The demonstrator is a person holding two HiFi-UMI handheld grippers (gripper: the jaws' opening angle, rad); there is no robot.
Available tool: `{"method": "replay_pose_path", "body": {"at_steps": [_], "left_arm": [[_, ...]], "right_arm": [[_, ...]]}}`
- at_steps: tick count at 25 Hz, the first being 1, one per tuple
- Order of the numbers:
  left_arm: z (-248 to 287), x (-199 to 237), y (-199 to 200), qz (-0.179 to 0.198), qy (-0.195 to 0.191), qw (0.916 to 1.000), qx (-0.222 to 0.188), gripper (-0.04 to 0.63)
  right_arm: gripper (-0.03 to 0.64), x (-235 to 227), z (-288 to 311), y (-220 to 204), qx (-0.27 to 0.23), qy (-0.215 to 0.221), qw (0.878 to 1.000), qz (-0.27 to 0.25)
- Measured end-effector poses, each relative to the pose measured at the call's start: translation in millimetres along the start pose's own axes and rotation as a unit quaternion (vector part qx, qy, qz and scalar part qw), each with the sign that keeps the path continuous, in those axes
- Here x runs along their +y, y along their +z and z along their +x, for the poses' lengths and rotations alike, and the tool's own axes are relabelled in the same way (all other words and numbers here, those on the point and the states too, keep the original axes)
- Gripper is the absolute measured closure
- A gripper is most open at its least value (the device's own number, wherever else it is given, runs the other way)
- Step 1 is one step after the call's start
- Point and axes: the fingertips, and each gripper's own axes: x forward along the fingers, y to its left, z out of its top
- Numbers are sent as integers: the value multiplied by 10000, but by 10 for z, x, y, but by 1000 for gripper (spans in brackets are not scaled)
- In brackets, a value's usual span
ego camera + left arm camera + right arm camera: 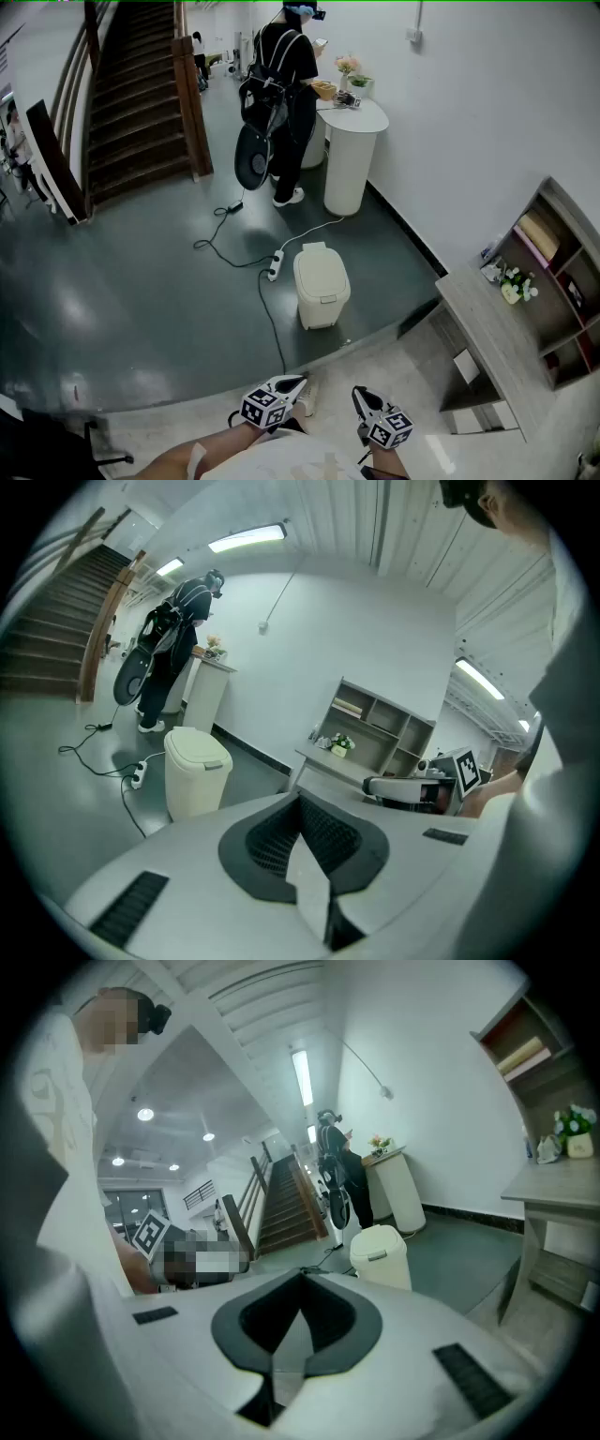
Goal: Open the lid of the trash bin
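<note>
Standing bin: the cream trash bin (322, 286) is upright on the dark grey floor (141, 300), near the edge where the paler floor starts.
Lid: the lid (320, 266) lies flat and closed on the bin.
Left gripper: the left gripper (296, 382) is held low, close to the person's body, well apart from the bin. In its own view the two jaws meet at their tips with nothing between them, and the bin (195, 771) shows ahead to the left.
Right gripper: the right gripper (358, 395) is level with the left one and just beside it. Its jaws are likewise pressed together and empty, with the bin (382, 1255) ahead to the right.
Power strip: a white power strip (275, 265) lies on the floor just left of the bin, and a black cable (272, 323) runs from it toward the near floor.
Stand: a round white stand (354, 155) is against the wall beyond the bin.
Other person: a person in dark clothes (291, 84) stands at the stand, back turned.
Stairs: a wooden staircase (141, 94) rises at the far left.
Desk: a grey desk (497, 342) stands to the right of the bin, with a small pot of flowers (513, 286) on its far end and an open shelf unit (562, 281) behind it.
</note>
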Motion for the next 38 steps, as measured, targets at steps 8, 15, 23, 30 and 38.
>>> {"method": "replay_pose_path", "body": {"at_steps": [8,15,23,30,38], "left_arm": [[-117,40,27,19,110,9999,-118,581],[-143,-8,39,48,161,9997,-170,581],[-209,-51,20,95,205,9995,-207,581],[-233,-144,14,121,193,9995,-237,581],[-191,-187,-13,82,120,9997,-212,581]], "right_arm": [[614,79,58,41,-14,125,9999,-71],[612,108,50,79,-34,204,9997,-143],[612,78,-38,44,-177,111,9998,-43],[612,78,-143,24,-217,32,9998,18],[612,67,-223,-51,-167,-53,9998,85]]}}
